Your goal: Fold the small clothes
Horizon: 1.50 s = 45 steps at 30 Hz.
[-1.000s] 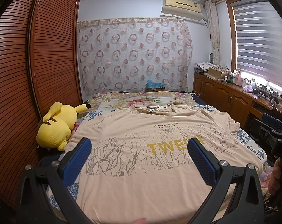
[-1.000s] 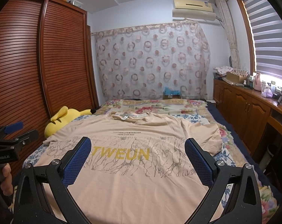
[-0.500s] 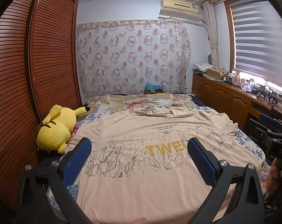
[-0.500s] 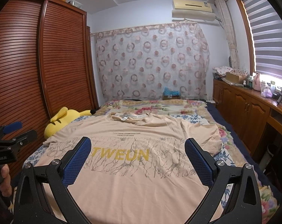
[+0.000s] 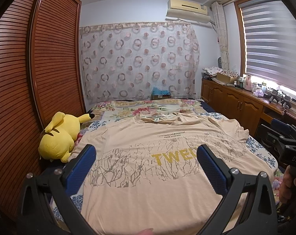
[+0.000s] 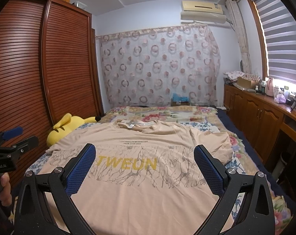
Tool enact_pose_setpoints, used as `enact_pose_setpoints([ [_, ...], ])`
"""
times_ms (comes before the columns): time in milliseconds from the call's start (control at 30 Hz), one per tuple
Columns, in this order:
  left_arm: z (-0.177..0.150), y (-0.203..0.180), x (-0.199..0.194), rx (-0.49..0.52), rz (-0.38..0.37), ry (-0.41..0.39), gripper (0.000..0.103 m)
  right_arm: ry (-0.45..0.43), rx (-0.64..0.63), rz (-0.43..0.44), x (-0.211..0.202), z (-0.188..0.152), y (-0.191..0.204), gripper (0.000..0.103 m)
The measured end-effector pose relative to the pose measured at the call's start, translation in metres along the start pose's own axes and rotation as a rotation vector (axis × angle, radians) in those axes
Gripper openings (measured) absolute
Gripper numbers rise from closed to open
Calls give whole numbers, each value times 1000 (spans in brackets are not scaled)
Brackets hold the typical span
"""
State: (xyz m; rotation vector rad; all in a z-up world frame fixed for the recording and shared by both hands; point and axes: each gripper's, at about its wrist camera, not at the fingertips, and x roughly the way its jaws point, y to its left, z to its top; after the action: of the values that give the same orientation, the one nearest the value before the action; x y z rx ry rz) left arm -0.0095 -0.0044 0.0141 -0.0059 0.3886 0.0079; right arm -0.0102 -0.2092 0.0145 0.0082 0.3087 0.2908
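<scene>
A beige T-shirt (image 5: 148, 176) with yellow lettering and a grey branch print lies spread flat, front up, on the bed, collar at the far end; it also shows in the right wrist view (image 6: 144, 186). My left gripper (image 5: 145, 156) is open and empty, held above the shirt's near hem. My right gripper (image 6: 144, 155) is open and empty, also above the near part of the shirt. Each gripper shows at the edge of the other's view: the right gripper (image 5: 285, 145) and the left gripper (image 6: 8, 143).
A yellow plush toy (image 5: 59, 137) lies at the bed's left edge against the slatted wooden wardrobe (image 5: 30, 88). The floral bedspread (image 5: 148, 106) extends beyond the shirt. A wooden cabinet (image 5: 236, 101) with clutter runs along the right under the window.
Both views have shifted only slightly; the left wrist camera tilted up a little. The shirt has not moved and both grippers stay open.
</scene>
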Motion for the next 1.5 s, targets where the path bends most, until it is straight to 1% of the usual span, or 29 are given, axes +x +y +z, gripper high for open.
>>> enact_pose_setpoints([
  [267,0,0,0,0,1,0,103,-6,-5,1,0,9,2,102],
  [767,-2,0,1,-6,-3,7,103,-6,-6,5,4,5,5,102],
  [900,-6,3,10,-14,-4,40,103,7,-5,17,13,3,9,102],
  [1067,-15,16,33,-42,-5,100,103,24,-20,29,31,-5,12,102],
  [1200,-28,27,61,-18,60,156,103,64,-4,47,51,-11,12,102],
  [1267,-35,34,74,-33,61,183,103,80,6,57,61,-15,11,102],
  [1367,-45,45,95,-55,70,230,103,96,-12,46,74,-22,12,102],
  [1500,-50,63,120,-76,109,267,103,121,-26,43,96,-27,13,102],
])
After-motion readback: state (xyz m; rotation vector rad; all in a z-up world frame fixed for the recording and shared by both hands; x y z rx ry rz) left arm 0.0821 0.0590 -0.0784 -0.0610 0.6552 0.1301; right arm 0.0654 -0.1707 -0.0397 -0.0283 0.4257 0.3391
